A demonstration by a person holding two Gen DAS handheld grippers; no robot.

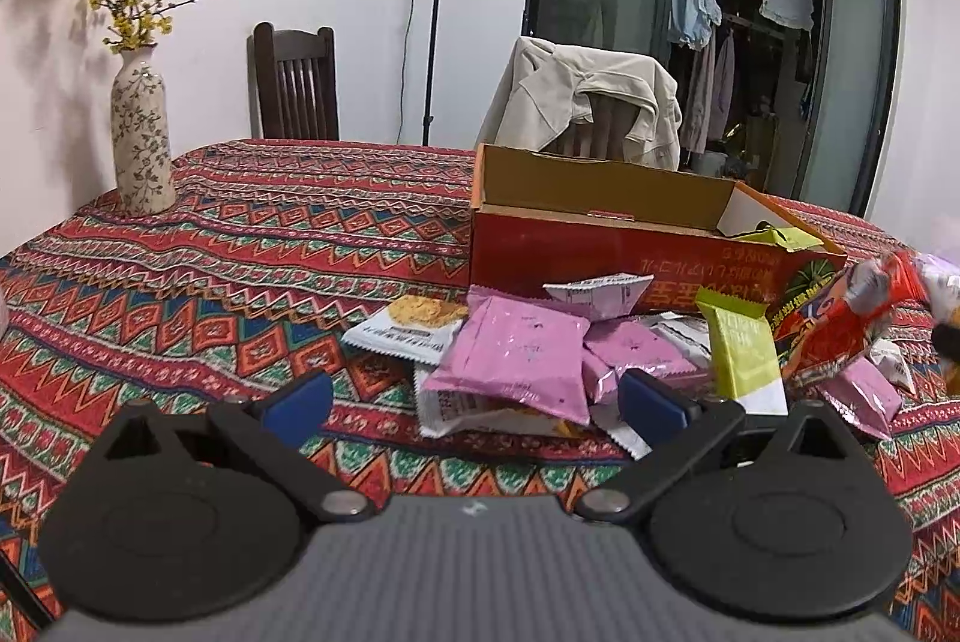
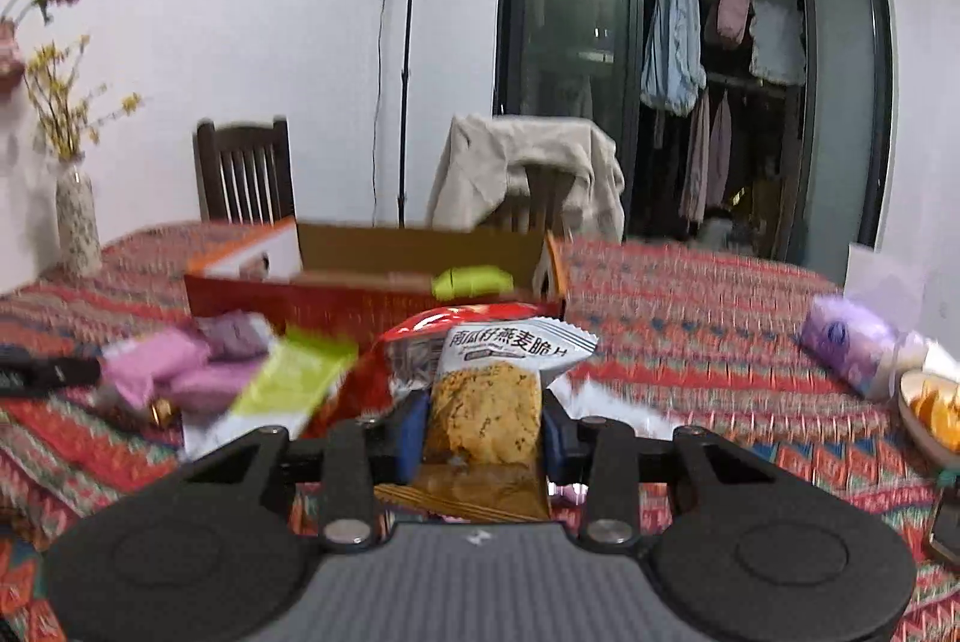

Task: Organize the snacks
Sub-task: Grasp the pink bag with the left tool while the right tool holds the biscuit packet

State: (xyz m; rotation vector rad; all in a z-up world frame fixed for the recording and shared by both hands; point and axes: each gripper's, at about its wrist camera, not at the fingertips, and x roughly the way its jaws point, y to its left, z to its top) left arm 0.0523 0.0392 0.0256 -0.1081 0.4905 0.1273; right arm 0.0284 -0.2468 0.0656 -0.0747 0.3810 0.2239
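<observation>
In the right wrist view my right gripper is shut on a white oat-crisp packet, held off the table. A red snack bag stands tilted right behind it; whether it is caught too I cannot tell. In the left wrist view that red bag is raised at the right. My left gripper is open just above the cloth, with pink packets lying just beyond its pads. A yellow-green packet and a white crisp packet lie in the pile. The open red box holds a green packet.
A patterned cloth covers the table. A flower vase stands at the far left. A purple tissue pack and a bowl of orange pieces sit at the right. Two chairs stand behind the table, one draped with a jacket.
</observation>
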